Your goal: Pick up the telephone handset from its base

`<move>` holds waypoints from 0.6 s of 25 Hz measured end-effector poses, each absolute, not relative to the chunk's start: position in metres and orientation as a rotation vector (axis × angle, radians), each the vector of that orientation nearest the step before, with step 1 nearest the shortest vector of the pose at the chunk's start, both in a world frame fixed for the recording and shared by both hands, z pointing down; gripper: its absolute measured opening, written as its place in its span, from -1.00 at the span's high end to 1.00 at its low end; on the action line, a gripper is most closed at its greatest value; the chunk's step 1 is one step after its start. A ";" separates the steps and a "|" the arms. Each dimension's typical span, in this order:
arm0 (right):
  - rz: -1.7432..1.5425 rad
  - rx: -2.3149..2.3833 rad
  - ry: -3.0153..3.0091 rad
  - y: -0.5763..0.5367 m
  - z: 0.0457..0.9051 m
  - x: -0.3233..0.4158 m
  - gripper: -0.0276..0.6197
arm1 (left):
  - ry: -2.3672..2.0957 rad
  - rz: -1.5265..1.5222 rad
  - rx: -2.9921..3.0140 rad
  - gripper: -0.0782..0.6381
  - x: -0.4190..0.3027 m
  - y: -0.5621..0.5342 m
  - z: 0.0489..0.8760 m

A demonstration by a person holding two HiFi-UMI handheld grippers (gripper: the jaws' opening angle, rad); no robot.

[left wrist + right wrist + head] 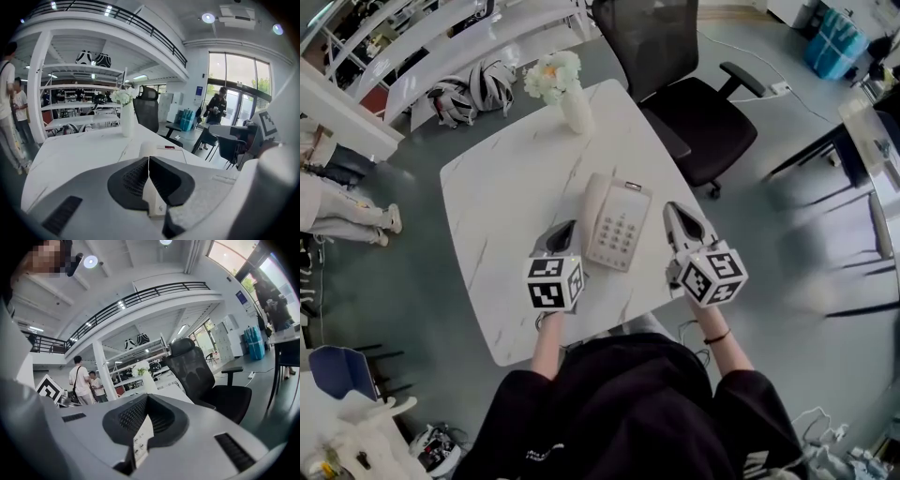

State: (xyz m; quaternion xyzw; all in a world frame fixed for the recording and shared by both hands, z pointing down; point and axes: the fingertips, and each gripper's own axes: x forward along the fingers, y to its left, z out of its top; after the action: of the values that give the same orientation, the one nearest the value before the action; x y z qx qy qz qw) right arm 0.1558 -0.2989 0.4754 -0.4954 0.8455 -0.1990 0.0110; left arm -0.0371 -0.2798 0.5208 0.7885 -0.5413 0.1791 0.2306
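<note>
Left gripper [567,229] and right gripper [674,210] — both pinched shut, nothing between the jaws.
Handset [594,208] lies on its base [620,231] on the table [502,202], between the two grippers — nearer the left one.

The person is wearing a black short-sleeved top [628,412] with small white print on it. Just beyond the top's right sleeve, a thin dark band [718,336] is circling the wrist. Ahead of the top, the left gripper [565,232] and right gripper [677,211] are showing smooth grey shells and black ribbed pads. The left's cube [553,283] and the right's cube [713,275] are displaying black square markers on white.
</note>
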 end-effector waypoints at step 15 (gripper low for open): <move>-0.723 -1.465 2.722 -0.326 0.507 0.159 0.94 | -1.469 0.606 2.088 0.40 -0.026 -0.308 0.551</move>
State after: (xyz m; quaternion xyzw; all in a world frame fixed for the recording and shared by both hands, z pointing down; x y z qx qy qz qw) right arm 0.1588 -0.3264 0.5066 -0.4615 0.8573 -0.2278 -0.0164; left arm -0.0256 -0.3082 0.5506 0.7692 -0.5413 0.2231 0.2561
